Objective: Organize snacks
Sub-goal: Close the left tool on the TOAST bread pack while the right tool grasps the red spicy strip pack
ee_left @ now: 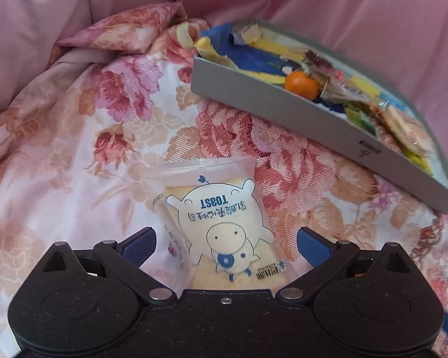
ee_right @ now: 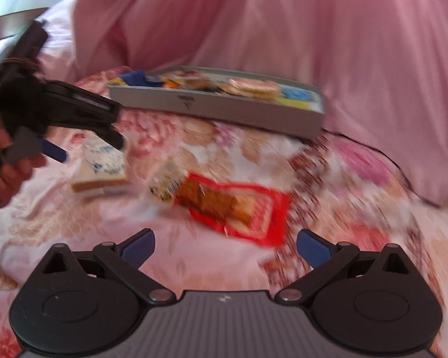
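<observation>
A toast packet with a cartoon cow lies on the floral bedspread between the open fingers of my left gripper, which is low over it. It also shows in the right wrist view, under the left gripper. A grey box holding several snacks and an orange sits beyond, to the right. My right gripper is open and empty just before a red snack packet. A small yellow packet lies beside it. The grey box is farther back.
The floral bedspread covers the surface. Pink bedding is piled behind the box and to the right. A person's hand holds the left gripper at the left edge.
</observation>
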`<action>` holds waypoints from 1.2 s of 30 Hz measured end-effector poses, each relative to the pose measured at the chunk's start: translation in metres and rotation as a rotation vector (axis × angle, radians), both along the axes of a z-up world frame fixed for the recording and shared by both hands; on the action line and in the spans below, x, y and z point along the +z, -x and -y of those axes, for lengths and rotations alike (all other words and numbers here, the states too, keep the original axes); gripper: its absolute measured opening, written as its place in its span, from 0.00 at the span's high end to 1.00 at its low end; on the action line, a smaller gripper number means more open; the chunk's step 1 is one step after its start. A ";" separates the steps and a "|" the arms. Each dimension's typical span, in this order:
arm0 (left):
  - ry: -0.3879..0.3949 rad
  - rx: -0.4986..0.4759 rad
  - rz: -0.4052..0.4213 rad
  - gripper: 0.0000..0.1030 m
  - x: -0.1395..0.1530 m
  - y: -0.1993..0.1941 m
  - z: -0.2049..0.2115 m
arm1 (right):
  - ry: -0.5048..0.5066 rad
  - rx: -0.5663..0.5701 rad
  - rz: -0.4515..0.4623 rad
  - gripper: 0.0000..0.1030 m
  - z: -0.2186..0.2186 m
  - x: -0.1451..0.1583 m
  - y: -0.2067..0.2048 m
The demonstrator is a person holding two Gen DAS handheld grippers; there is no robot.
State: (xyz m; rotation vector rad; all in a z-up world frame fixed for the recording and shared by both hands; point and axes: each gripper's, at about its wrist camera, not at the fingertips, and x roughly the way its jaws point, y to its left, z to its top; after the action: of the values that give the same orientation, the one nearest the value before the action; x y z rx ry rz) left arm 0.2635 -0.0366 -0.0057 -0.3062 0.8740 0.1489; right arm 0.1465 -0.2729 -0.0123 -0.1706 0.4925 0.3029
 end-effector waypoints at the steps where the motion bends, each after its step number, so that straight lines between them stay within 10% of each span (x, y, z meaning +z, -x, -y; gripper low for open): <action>1: -0.032 0.007 -0.006 0.04 -0.001 -0.003 0.003 | -0.011 0.034 -0.007 0.00 0.000 0.002 -0.010; 17: -0.103 -0.179 -0.060 0.04 -0.024 -0.009 -0.016 | -0.143 0.179 -0.260 0.00 -0.004 -0.005 -0.146; 28: -0.121 -0.327 -0.054 0.08 -0.029 0.014 -0.042 | -0.191 0.218 -0.352 0.00 0.013 -0.009 -0.119; 36: -0.238 -0.382 -0.009 0.10 -0.035 0.047 -0.022 | 0.112 0.203 -0.216 0.01 -0.031 -0.021 -0.070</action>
State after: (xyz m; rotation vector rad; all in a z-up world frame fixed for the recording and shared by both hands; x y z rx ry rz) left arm 0.2166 -0.0145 -0.0405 0.0865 0.8984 -0.1008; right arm 0.2164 -0.2422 -0.0330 -0.2998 0.7089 0.4959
